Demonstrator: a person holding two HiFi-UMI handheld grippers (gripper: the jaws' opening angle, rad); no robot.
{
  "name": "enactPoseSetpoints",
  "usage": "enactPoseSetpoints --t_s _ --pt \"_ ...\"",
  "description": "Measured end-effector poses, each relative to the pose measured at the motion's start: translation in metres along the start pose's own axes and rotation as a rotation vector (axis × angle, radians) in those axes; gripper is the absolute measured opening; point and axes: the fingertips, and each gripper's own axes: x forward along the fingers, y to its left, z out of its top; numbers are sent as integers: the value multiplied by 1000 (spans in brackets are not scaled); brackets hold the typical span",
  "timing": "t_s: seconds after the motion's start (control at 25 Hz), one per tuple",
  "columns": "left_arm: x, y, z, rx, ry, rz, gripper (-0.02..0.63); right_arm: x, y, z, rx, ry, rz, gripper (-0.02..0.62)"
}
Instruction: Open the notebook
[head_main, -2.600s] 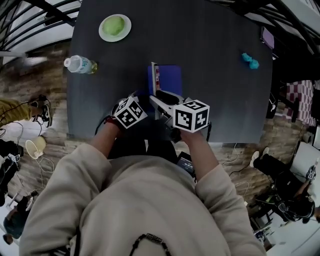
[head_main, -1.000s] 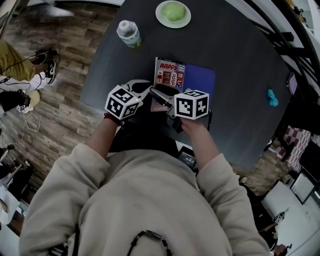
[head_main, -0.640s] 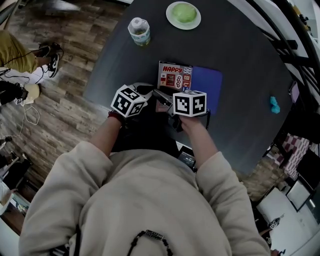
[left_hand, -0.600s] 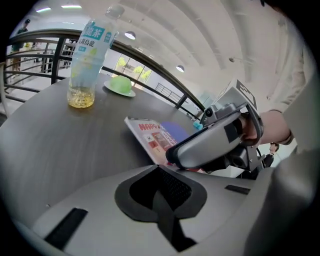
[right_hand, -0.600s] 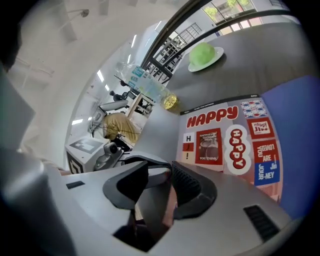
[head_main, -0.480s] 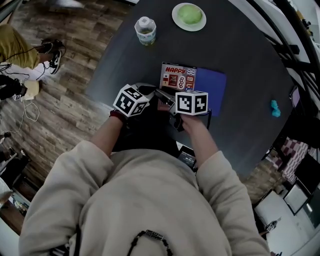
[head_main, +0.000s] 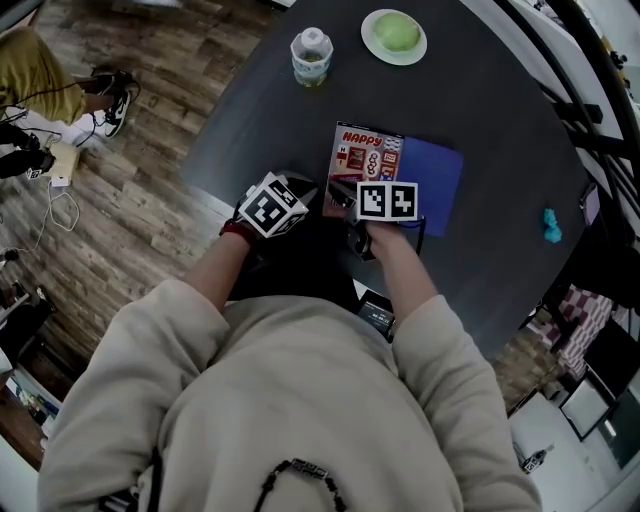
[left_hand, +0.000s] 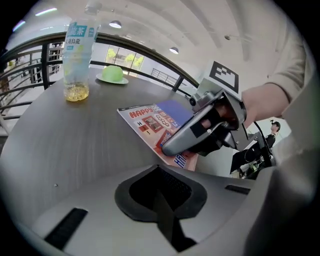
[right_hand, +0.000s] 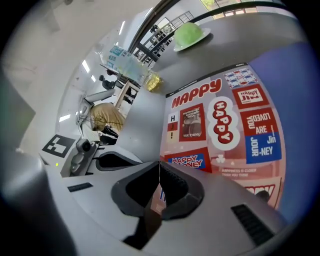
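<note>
In your head view the notebook (head_main: 400, 170), red "HAPPY" print beside plain blue, lies flat near the edge of the dark table (head_main: 480, 90) above wood floor (head_main: 150, 150); your left gripper view shows the left gripper (left_hand: 157, 169) closed, empty; your right gripper view shows the right gripper (right_hand: 160, 165), whose jaws have just been closing, pinching the notebook's half-hidden near edge.

Head view looks steeply down on the table (head_main: 500, 120); 2 gripper views sit low, sharing the notebook (head_main: 400, 165).
</note>
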Motion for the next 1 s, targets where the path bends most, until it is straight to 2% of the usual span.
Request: enactPoseSetpoints --t_s 0.08,0.2,0.36,0.56,0.8,1.0 --pt "-1 1 -1 -44 -13 1 0 -3 -2 -1 20 -6 2 20" --pt "-10 -3 0 -122 -57 -17 0 -18 4 -4 -4 -17 37 20" --pt "-22 -12 -11 -116 -48 -16 0 -51 -1 -14 -49 -21 70 18" --pt "-43 -35 -6 -18 -20 -34 0 -110 -26 -29 -48 -77 36 18" --pt "-62 -66 30 85 -44 -49 0 -186 -38 -52 -44 -216 -1 18" --pt "-53 -81 54 190 0 -56 0 -235 -53 -67 15 -340 -24 18"
